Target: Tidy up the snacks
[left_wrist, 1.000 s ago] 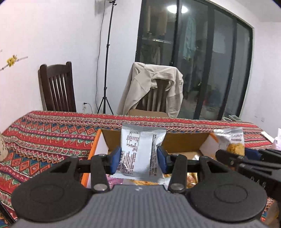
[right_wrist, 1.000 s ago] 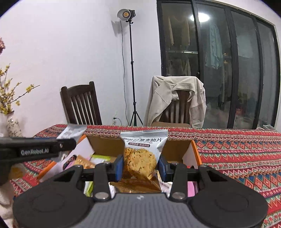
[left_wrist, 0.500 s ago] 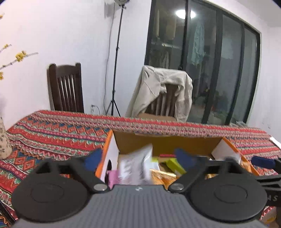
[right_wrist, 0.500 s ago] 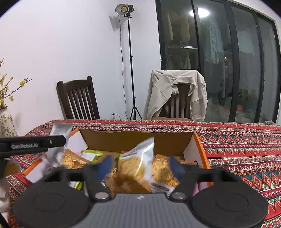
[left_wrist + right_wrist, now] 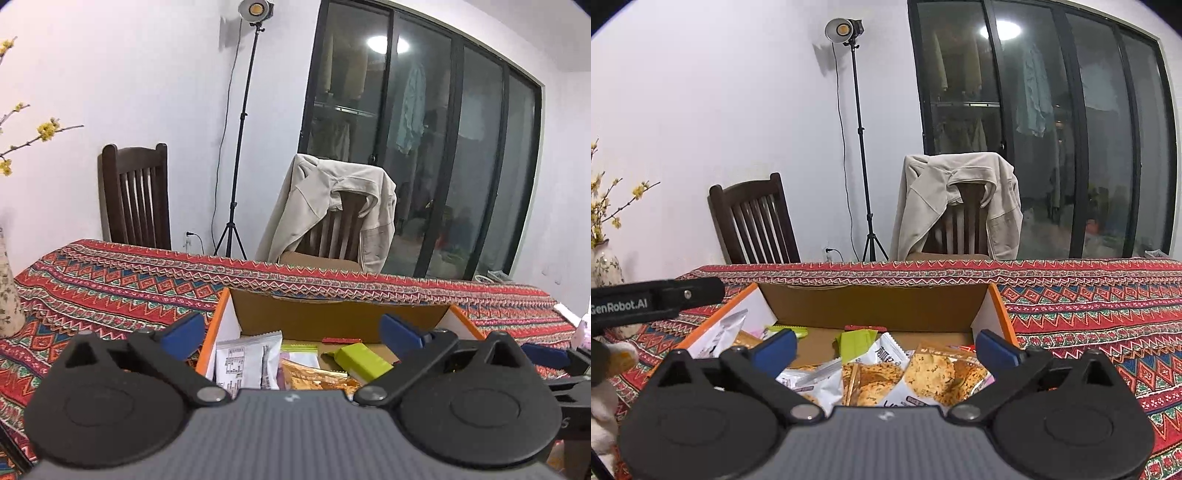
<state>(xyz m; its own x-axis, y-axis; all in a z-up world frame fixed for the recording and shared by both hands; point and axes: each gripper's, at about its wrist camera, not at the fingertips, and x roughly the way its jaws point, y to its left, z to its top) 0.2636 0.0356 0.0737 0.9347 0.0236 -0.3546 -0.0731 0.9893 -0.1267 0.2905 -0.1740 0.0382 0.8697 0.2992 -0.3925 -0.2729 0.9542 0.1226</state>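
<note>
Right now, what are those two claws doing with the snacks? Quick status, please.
Left gripper and right gripper open, just released, holding nothing. Snack packets lie in the cardboard box. Nothing in the way.

Box point(image 5: 879, 306) open from above; snack packets point(image 5: 886, 376) crowd its floor.

The right hand-held gripper point(image 5: 884, 345) is held wide open, its jaws having just been opening, above a cardboard box point(image 5: 879, 304). Snack packets point(image 5: 929, 373) are seen loose in the box on the desk point(image 5: 1089, 295).

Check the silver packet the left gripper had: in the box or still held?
In the box. The silver packet lies inside by the left wall; the left gripper is open, empty.
</note>
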